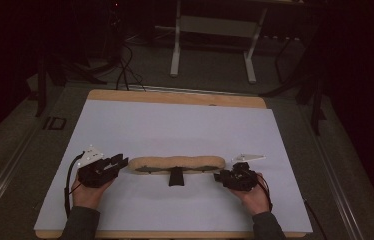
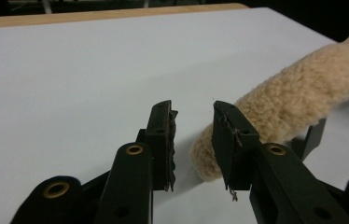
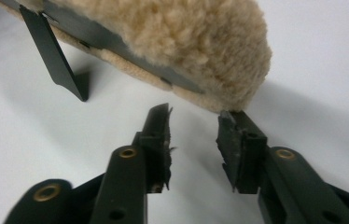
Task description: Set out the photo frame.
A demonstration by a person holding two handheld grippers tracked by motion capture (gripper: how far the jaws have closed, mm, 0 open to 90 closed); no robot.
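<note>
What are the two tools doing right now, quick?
Left tool: open, holding nothing; the fleece pad end sits just beyond its tips.
Right tool: open, empty, just short of the pad's other end.

Dark grey sleeves; black tongs [image 1: 120,162], brass-ringed screw holes, ragged pads [image 2: 169,140], grey three-cornered plates, black cables.

Fleece pad [image 2: 298,93]: tan, woolly, nubbly pile, looking matt; dark smooth strip [image 3: 116,37] w/ flat black tab running along its underside. Table sheet [image 1: 175,125]: white, smooth, matt, paper-like; wooden edge [image 1: 175,96] showing beyond. Gripper pads [image 2: 169,144]: black, rough, fraying; arms matt black plastic w/ brassy rivets.
</note>
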